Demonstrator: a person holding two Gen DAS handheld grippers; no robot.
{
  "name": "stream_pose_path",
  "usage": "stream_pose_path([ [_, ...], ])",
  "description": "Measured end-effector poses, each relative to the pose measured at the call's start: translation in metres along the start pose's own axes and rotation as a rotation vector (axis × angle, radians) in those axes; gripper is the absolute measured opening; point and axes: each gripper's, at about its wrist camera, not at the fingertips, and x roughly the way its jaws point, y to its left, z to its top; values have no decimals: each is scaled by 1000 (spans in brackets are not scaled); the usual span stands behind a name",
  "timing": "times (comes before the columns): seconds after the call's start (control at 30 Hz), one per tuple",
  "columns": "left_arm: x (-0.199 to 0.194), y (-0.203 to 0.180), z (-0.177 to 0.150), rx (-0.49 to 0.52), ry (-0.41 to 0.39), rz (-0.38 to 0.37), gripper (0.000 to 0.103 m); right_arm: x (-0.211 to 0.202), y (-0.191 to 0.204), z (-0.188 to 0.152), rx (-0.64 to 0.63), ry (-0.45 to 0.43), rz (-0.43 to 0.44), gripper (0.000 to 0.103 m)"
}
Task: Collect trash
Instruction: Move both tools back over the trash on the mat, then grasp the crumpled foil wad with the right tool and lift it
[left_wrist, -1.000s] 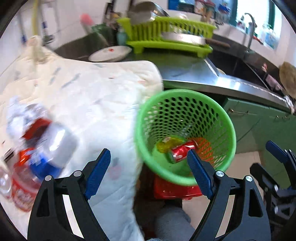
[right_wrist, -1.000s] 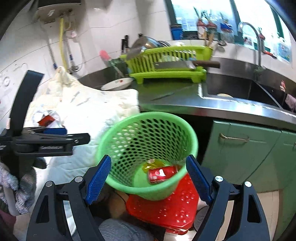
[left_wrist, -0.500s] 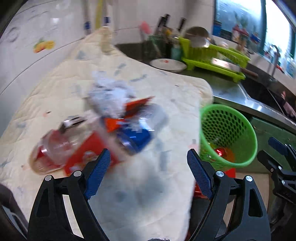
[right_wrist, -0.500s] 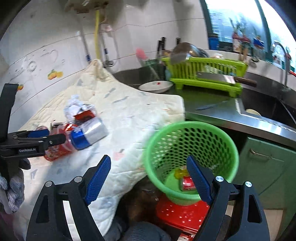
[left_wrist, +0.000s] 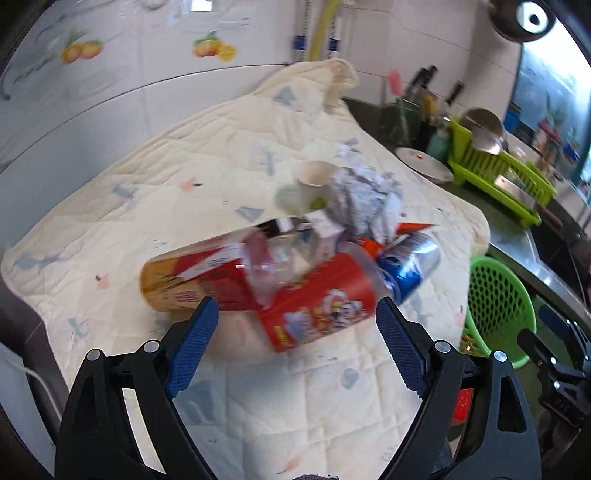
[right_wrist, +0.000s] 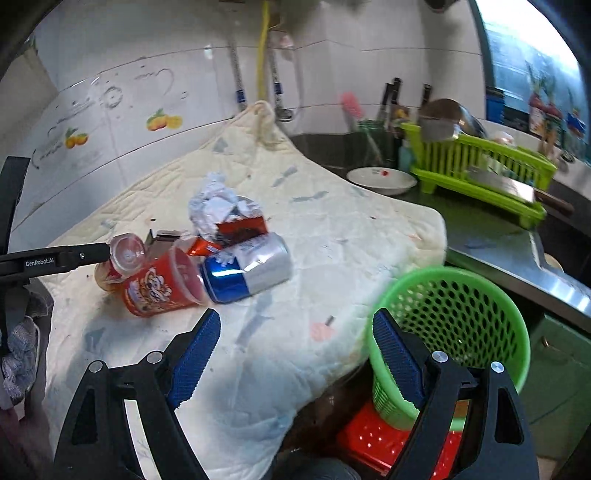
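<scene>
A cream quilted cloth (right_wrist: 332, 236) covers the desk, and a green basket (right_wrist: 454, 332) stands just off its right edge on a red stool (right_wrist: 373, 443). On the cloth lies a heap of trash: a red printed cup (left_wrist: 317, 306), a blue-and-silver can (right_wrist: 247, 273) touching it, and crumpled paper (right_wrist: 214, 206) behind. The left gripper (left_wrist: 295, 339) is released, empty, with the cup just ahead of its tips. The right gripper (right_wrist: 295, 347), also spread and empty, hovers between heap and basket.
</scene>
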Motion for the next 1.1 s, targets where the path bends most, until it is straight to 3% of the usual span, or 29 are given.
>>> stream_pose_path([
  [0.17,4,23,-8,-58,16,14,87,22,15,27,-51,-5,51,82],
  [0.53,4,34,-29,-31,35,-1,87,103,62,103,-195,15,143,79],
  [0.87,8,34,-34,27,30,-25,87,166,91,129,-284,85,132,77],
  [1.1,8,32,-37,58,21,-41,87,195,102,128,-367,143,89,77],
])
